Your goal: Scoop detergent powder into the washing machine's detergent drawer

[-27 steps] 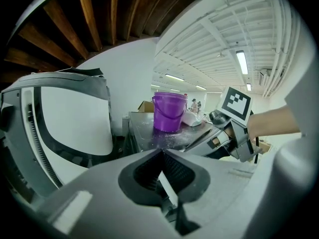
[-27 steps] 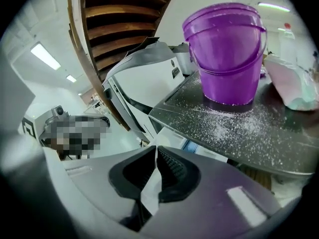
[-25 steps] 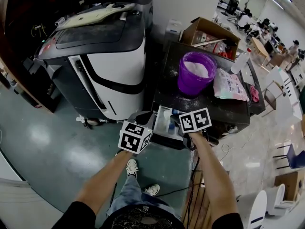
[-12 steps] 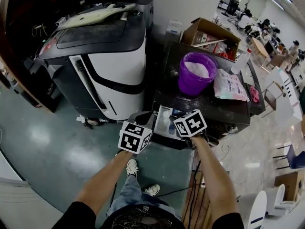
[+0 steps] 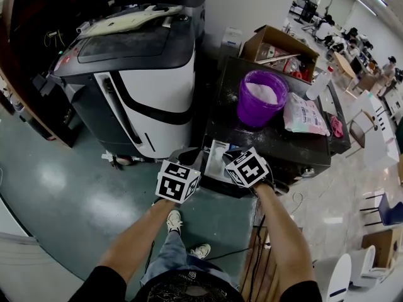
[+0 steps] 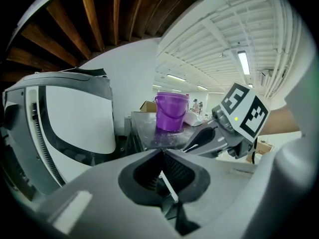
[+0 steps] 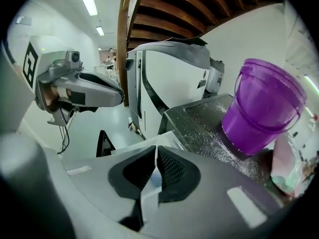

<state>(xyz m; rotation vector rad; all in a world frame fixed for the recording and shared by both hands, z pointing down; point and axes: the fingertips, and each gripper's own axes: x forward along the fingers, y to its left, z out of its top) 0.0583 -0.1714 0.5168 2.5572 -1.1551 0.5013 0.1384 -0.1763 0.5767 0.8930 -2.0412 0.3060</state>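
Note:
A purple bucket [image 5: 261, 97] [image 6: 172, 112] [image 7: 261, 108] of white powder stands on the black washer top [image 5: 277, 145], which is dusted with spilled powder. The white detergent drawer [image 5: 216, 159] is pulled out from the washer's front, with a blue part inside. My left gripper [image 5: 191, 158] [image 6: 162, 177] sits at the drawer's left edge, shut on a thin white edge that looks like the drawer's wall. My right gripper [image 5: 232, 163] [image 7: 152, 176] is over the drawer's right side, shut on a thin white strip with a pale blue bit, seemingly also the drawer.
A large grey and white machine [image 5: 135, 74] stands close on the left. A pink-printed detergent bag [image 5: 305, 114] lies right of the bucket. An open cardboard box [image 5: 277, 46] sits behind. Green floor lies below, with the person's legs under the grippers.
My right gripper has moved left and turned, so its marker cube now covers more of the drawer. The left gripper has stayed where it was.

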